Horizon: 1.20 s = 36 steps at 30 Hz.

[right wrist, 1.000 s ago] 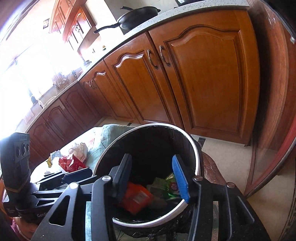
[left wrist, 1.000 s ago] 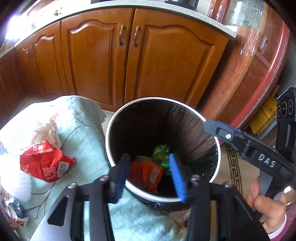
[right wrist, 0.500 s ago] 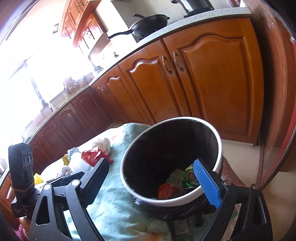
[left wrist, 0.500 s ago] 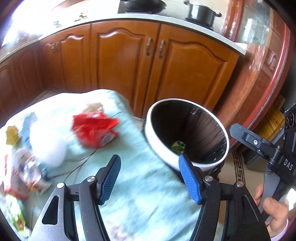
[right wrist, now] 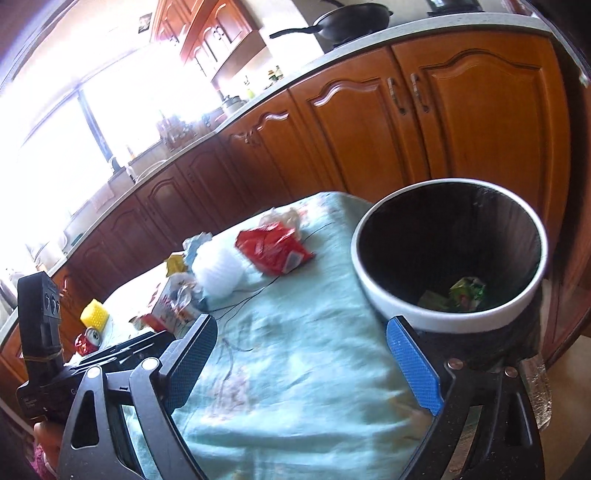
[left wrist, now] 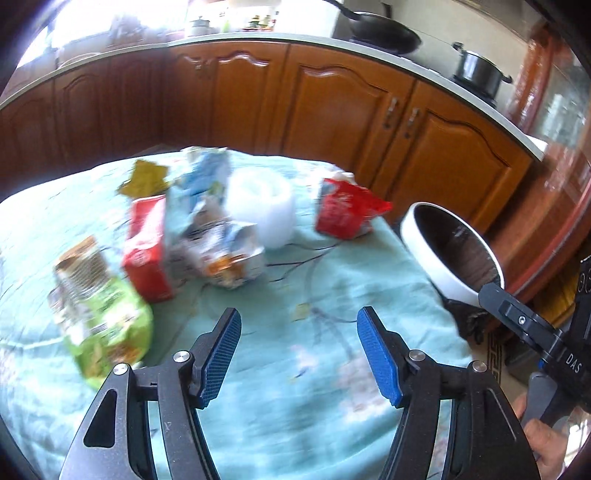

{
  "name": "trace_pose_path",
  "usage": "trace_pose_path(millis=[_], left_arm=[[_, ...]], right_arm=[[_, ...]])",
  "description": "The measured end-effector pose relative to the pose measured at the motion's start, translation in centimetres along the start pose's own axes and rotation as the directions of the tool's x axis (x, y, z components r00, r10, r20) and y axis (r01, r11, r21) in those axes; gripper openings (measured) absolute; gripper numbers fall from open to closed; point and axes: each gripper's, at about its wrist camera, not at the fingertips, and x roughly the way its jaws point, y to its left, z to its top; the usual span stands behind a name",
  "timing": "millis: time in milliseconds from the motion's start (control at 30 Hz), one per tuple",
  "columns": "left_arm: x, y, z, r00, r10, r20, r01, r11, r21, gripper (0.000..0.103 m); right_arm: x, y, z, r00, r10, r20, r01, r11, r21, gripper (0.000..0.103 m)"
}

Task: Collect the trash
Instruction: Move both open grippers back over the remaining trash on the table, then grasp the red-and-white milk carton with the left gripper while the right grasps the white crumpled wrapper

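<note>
Round white-rimmed trash bin (right wrist: 448, 254), lined with a black bag, standing just beside the right edge of the tabletop (right wrist: 295, 369), which is covered by a pale green cloth; inside the bin, at the bottom, lie a green wrapper (right wrist: 467, 291) and other scraps too dark to tell apart. Left gripper (left wrist: 299, 354) above bare cloth in the near part of the tabletop, jaws released and parted about halfway, having just opened, with nothing between the blue pads (left wrist: 376, 354). Right gripper (right wrist: 310, 365) above the cloth near the bin, jaws spread wide after just opening, empty; its right pad overlaps the bin's rim in the right wrist view, though contact cannot be judged. Uncollected trash lies well ahead of both grippers: a red snack bag (left wrist: 347, 214) nearest the bin, a white crumpled mass (left wrist: 262, 206) beside it, a blue-and-white carton (left wrist: 199, 188), a crushed printed pack (left wrist: 225, 254), a red box (left wrist: 146, 247), a green bag (left wrist: 103, 317) at the left, and a yellow wrapper (left wrist: 146, 177) farther back; all blurred in the left wrist view. A yellow sponge-like block (right wrist: 94, 314) and a red can (right wrist: 86, 341) sit at the far left end. Wooden cabinets (right wrist: 369, 129) stand behind, with a black pan (right wrist: 347, 22) on the counter above them.
</note>
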Motion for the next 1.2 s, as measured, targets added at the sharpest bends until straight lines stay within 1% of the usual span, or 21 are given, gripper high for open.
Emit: trace_pose_path(millis=[200, 333, 567, 633, 700, 733, 800, 867, 1067, 1133, 1167, 1200], left_arm=[[-2.5, 3.9, -0.9, 0.998, 0.058, 0.013, -0.057, 0.996, -0.071, 0.065], [-3.3, 5.9, -0.8, 0.996, 0.084, 0.021, -0.081, 0.991, -0.104, 0.065], [-3.3, 7.5, -0.1, 0.993, 0.120, 0.022, -0.116, 0.986, -0.118, 0.065], [-3.0, 7.9, 0.4, 0.991, 0.131, 0.019, -0.128, 0.984, -0.121, 0.065], [-2.3, 8.2, 0.9, 0.990, 0.143, 0.014, -0.141, 0.983, -0.120, 0.065], [-2.1, 8.3, 1.1, 0.989, 0.150, 0.010, -0.148, 0.982, -0.118, 0.065], [-1.4, 8.6, 1.8, 0.988, 0.156, 0.004, -0.154, 0.982, -0.113, 0.065], [-0.7, 8.8, 2.4, 0.987, 0.161, -0.004, -0.161, 0.982, -0.099, 0.065], [1.5, 9.0, 4.0, 0.986, 0.166, -0.016, -0.166, 0.984, -0.061, 0.065], [2.3, 9.1, 4.2, 0.985, 0.170, -0.024, -0.171, 0.984, -0.056, 0.065], [2.7, 9.2, 4.3, 0.985, 0.170, -0.027, -0.172, 0.983, -0.057, 0.065], [3.0, 9.4, 4.3, 0.985, 0.169, -0.031, -0.171, 0.984, -0.059, 0.064]], right_arm=[[2.0, 3.1, -1.0, 0.998, 0.040, -0.052, -0.042, 0.998, -0.040, 0.094], [3.2, 5.0, -1.1, 0.995, 0.064, -0.079, -0.069, 0.996, -0.054, 0.094], [5.9, 7.3, -0.9, 0.987, 0.093, -0.128, -0.103, 0.992, -0.068, 0.093], [6.9, 7.8, -0.8, 0.984, 0.104, -0.144, -0.115, 0.991, -0.068, 0.088], [7.9, 8.3, -0.6, 0.980, 0.112, -0.163, -0.124, 0.990, -0.063, 0.074], [8.4, 8.5, -0.5, 0.978, 0.118, -0.171, -0.130, 0.990, -0.059, 0.070], [9.4, 9.1, -0.2, 0.974, 0.131, -0.184, -0.144, 0.988, -0.054, 0.057], [10.3, 9.7, 0.1, 0.972, 0.136, -0.193, -0.150, 0.987, -0.059, 0.051], [12.9, 11.2, 1.1, 0.963, 0.159, -0.217, -0.179, 0.981, -0.079, 0.048], [13.9, 11.4, 1.2, 0.959, 0.158, -0.235, -0.183, 0.979, -0.087, 0.043], [14.4, 11.5, 1.2, 0.956, 0.160, -0.245, -0.186, 0.978, -0.089, 0.039], [14.9, 11.6, 1.1, 0.953, 0.162, -0.257, -0.191, 0.977, -0.091, 0.032]])
